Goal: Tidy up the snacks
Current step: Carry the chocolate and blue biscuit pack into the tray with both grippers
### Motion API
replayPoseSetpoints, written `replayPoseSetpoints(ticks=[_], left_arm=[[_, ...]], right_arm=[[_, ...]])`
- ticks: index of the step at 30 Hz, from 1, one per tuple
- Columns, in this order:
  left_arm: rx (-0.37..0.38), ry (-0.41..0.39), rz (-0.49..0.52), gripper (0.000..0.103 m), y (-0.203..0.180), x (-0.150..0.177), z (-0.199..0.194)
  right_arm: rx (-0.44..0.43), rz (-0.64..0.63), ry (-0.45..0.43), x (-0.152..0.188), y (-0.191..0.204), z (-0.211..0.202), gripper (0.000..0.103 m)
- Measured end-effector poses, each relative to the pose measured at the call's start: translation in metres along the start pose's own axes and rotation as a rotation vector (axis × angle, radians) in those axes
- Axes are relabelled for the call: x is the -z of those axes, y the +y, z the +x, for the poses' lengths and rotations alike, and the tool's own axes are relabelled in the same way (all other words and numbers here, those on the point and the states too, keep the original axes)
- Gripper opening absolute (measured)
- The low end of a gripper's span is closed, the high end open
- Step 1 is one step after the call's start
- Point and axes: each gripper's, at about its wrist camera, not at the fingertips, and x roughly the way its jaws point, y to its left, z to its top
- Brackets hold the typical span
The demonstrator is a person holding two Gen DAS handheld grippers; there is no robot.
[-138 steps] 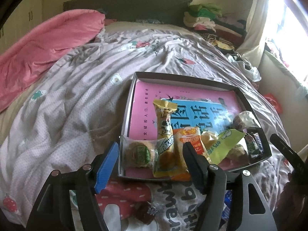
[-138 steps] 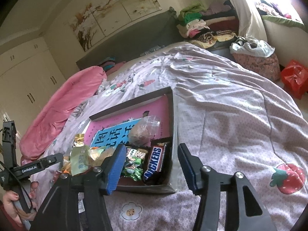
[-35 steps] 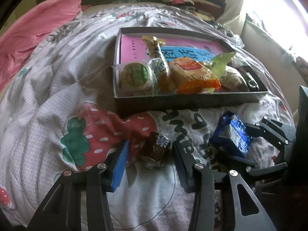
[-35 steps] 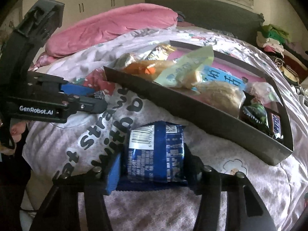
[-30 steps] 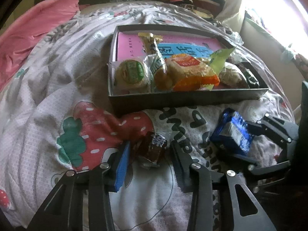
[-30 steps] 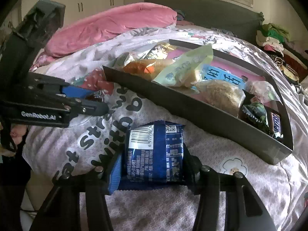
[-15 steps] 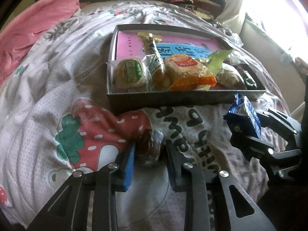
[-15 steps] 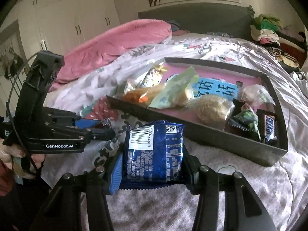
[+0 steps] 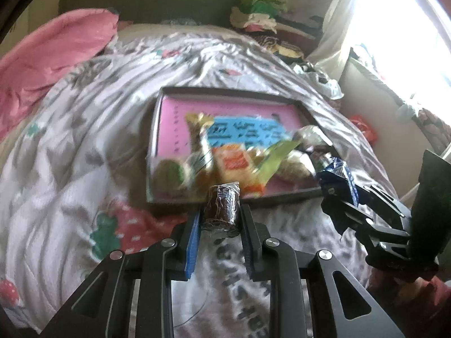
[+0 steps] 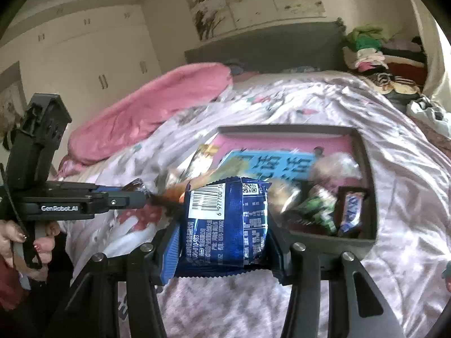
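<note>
Left gripper (image 9: 220, 214): clamping a brown wrapped snack (image 9: 222, 208) between both pads, hanging clear above the bedspread (image 9: 62, 186), before the tray (image 9: 225, 91).
Right gripper (image 10: 225, 231): pinching a blue packet (image 10: 225, 222) upright between both fingers, nearside of the tray's rim.

Blown-out window (image 9: 394, 28) glare, motion blur, fisheye-warped edges

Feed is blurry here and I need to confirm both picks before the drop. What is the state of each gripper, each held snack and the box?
left gripper: shut on the brown wrapped snack
brown wrapped snack: held, lifted off the duvet
right gripper: shut on the blue packet
blue packet: held, sealed, barcode facing the camera
grey box: open, holds snacks
</note>
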Motion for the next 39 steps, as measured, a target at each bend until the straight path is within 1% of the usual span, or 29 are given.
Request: replayPoseSetpoints(ticks=[5, 12, 20, 31, 39], left_arm=[[0.015, -0.011, 0.017, 0.027, -0.018, -0.012, 0.004], [0.028, -0.003, 0.047, 0.027, -0.045, -0.024, 0.025], [0.028, 0.015, 0.072, 0.027, -0.063, -0.029, 0.048], [0.013, 0.03, 0.067, 0.027, -0.069, -0.032, 0.066], [0.009, 0.042, 0.056, 0.027, -0.069, -0.032, 0.074]], right_arm=[[0.043, 0.046, -0.028, -0.006, -0.019, -0.006, 0.052], [0.102, 0.103, -0.058, -0.011, -0.042, -0.013, 0.052], [0.129, 0.133, -0.067, -0.015, -0.057, -0.012, 0.052], [0.154, 0.196, -0.067, -0.017, -0.076, -0.007, 0.052], [0.162, 0.195, -0.061, -0.019, -0.079, -0.003, 0.052]])
